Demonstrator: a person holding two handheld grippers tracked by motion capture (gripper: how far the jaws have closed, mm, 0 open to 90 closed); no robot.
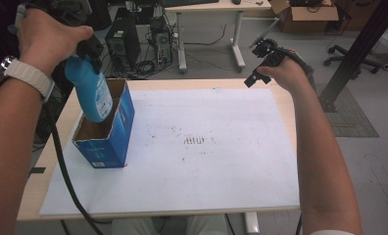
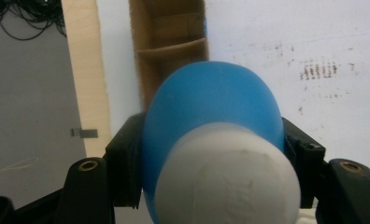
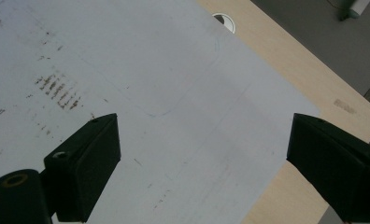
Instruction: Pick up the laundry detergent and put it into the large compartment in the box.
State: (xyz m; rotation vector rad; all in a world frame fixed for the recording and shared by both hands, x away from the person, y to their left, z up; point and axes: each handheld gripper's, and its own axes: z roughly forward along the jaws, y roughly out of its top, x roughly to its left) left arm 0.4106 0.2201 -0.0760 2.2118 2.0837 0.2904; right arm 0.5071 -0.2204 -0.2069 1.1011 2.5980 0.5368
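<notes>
Blue bottle clamped in raised left gripper, tilted over box.

your high view sits above your side of the table, facing forward and down — forearms enter from the bottom edge, floor and desks across the top. your left gripper view looks steeply down, very close on the blue bottle, with the box at upper centre. your right gripper view hangs farther off, tilted over the table's corner. all three share the white sheet's dark smudge marks — upper right for the left gripper view, upper left for the right.
</notes>
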